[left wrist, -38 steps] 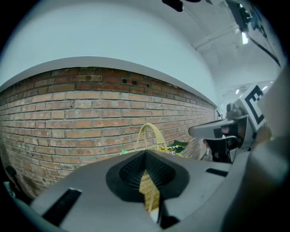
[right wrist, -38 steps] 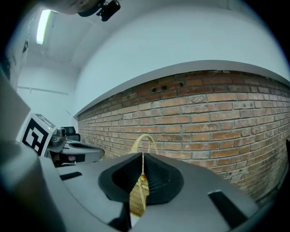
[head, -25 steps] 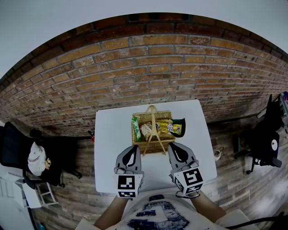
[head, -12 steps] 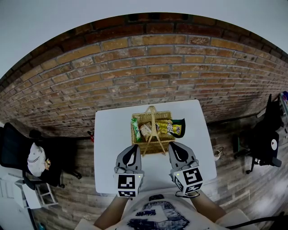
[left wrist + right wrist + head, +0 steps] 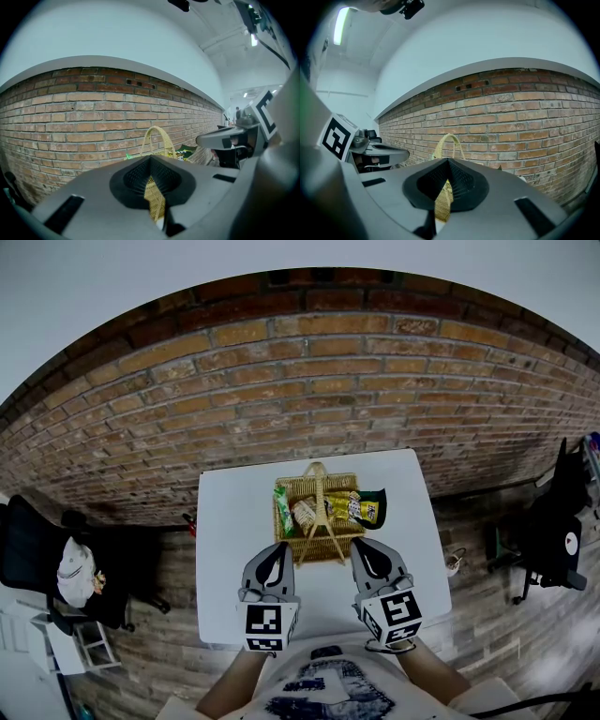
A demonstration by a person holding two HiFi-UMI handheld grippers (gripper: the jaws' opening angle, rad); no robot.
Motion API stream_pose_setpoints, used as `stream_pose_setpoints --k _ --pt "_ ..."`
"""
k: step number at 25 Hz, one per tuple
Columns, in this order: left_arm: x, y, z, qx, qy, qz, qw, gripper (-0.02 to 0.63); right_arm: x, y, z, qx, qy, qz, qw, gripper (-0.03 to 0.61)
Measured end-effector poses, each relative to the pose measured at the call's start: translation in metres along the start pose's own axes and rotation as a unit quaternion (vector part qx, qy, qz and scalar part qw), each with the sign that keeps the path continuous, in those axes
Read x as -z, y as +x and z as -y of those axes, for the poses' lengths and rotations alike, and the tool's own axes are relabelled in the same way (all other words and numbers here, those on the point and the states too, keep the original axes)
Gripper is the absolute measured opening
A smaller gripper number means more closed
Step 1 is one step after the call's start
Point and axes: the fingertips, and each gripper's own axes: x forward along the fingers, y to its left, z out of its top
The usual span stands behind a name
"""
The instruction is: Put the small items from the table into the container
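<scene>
A woven yellow basket (image 5: 318, 540) with an arched handle (image 5: 317, 486) stands at the middle back of the white table (image 5: 230, 521). Several snack packets lie in it: a green one (image 5: 281, 505) at its left, yellow ones (image 5: 343, 506) in the middle, and a dark green packet (image 5: 372, 503) hanging over its right rim. My left gripper (image 5: 277, 552) hovers just in front of the basket's left corner, shut and empty. On the other side my right gripper (image 5: 364, 549) is likewise shut with nothing in it. In the left gripper view the basket handle (image 5: 157, 138) shows above the closed jaws; the right gripper view shows the handle (image 5: 446, 143) too.
A red brick wall (image 5: 300, 390) rises right behind the table. Dark office chairs stand at the left (image 5: 37, 563) and right (image 5: 553, 531) on the wood floor. A white box (image 5: 84, 643) sits on the floor near the left.
</scene>
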Motion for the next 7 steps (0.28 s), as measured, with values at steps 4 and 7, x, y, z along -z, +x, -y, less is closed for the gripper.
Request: stream_pose_setpoints --k 4,7 --pt "-0.0004 0.0007 -0.0003 -0.002 0.0 -0.002 1.0 0.048 -0.0006 0.0011 0.001 -0.001 0.0 0.0 1.0 0.021" --pt "-0.0007 0.0016 -0.0004 -0.004 -0.001 -0.001 1.0 0.048 -0.001 0.001 0.0021 -0.002 0.0 -0.001 1.0 0.021"
